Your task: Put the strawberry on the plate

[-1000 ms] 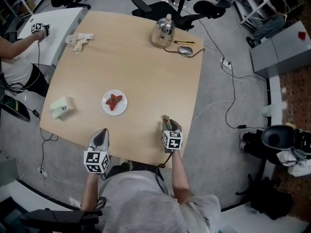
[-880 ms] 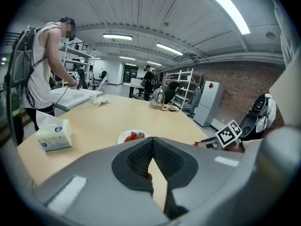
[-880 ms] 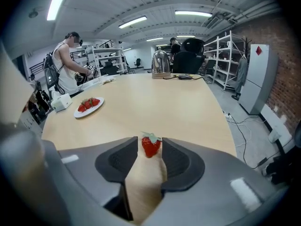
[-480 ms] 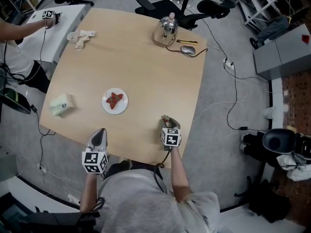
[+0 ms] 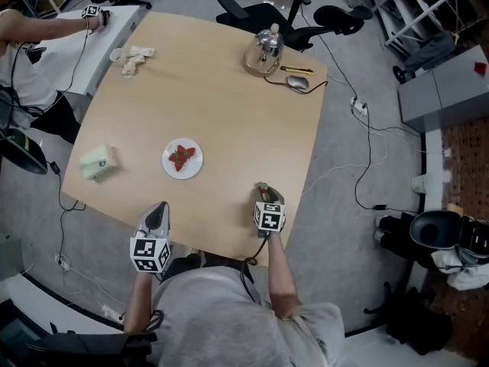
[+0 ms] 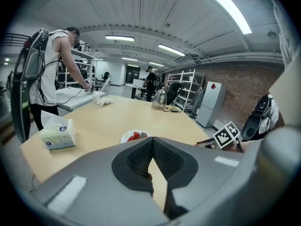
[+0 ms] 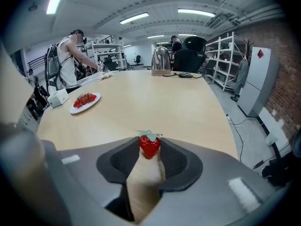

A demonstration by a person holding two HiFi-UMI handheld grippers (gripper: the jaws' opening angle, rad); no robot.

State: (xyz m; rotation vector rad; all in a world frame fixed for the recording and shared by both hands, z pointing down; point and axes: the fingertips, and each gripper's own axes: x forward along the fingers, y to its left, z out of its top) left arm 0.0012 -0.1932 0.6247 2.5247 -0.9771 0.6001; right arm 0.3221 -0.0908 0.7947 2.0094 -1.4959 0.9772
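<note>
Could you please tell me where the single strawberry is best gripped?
Grip the strawberry across its red shoulders, below the leaves, from the near table edge: it tapers toward the tip. The jaws of the right gripper have just been closing there, touching both sides.

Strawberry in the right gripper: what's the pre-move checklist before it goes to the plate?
1. Grip: strawberry sits between the right gripper jaw tips, pads on both sides; the jaws have just been closing on it. ok
2. Strawberry lifted clear of the table: cannot tell
3. Plate has room: other strawberries lie in its middle, with bare plate around them. ok
4. Route: nothing lies on the table between the right gripper and the plate. ok
5. Left gripper: shut, nothing between its jaws, at the table's near edge, off that route. ok
</note>
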